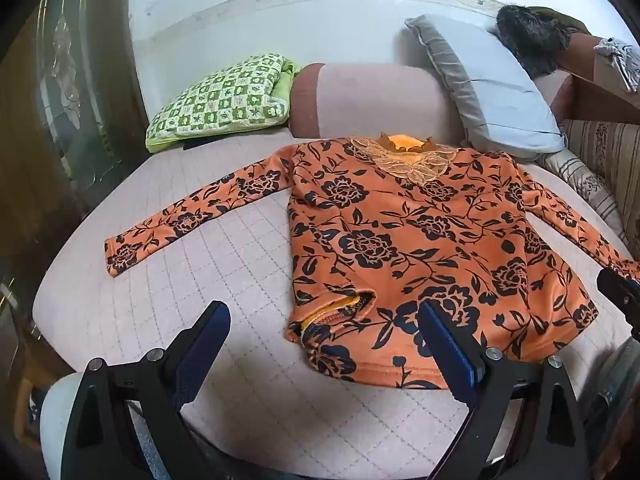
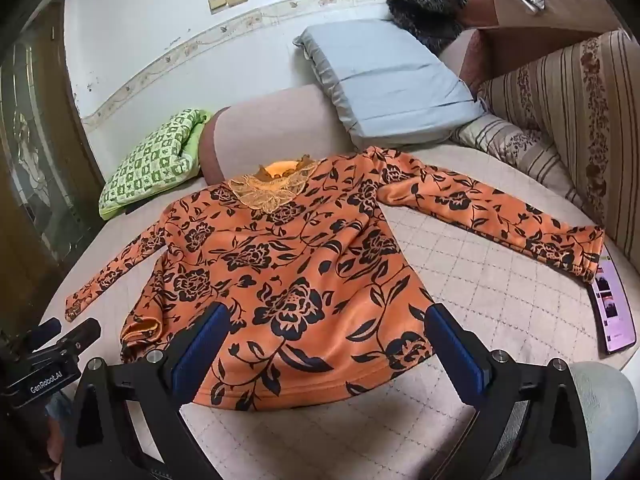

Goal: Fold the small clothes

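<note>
Left wrist view: our left gripper (image 1: 324, 336) has its jaws spread wide, holding nothing. The orange floral top (image 1: 400, 240) lies face up and flat on the quilted bed (image 1: 200, 260), collar away from us, hem toward us. Long axis runs straight away from the jaws. Its hem corner on this side sits between our fingers, flipped up so the yellow lining shows. One sleeve (image 1: 188, 220) stretches out to the left. The other sleeve runs off right, its cuff cut off behind the other gripper's tip.

Right wrist view: our right gripper (image 2: 326, 338) also has jaws wide apart, empty, hovering over the hem, nearer its right corner. That side's sleeve (image 2: 500, 212) lies fully out, cuff just beside a phone (image 2: 612, 308). The left gripper (image 2: 76, 334) shows at the frame edge near the far cuff.

We judge each hand is nearer its own sleeve, so sleeves fold inward first. We can't tell whether either gripper touches the fabric.
</note>
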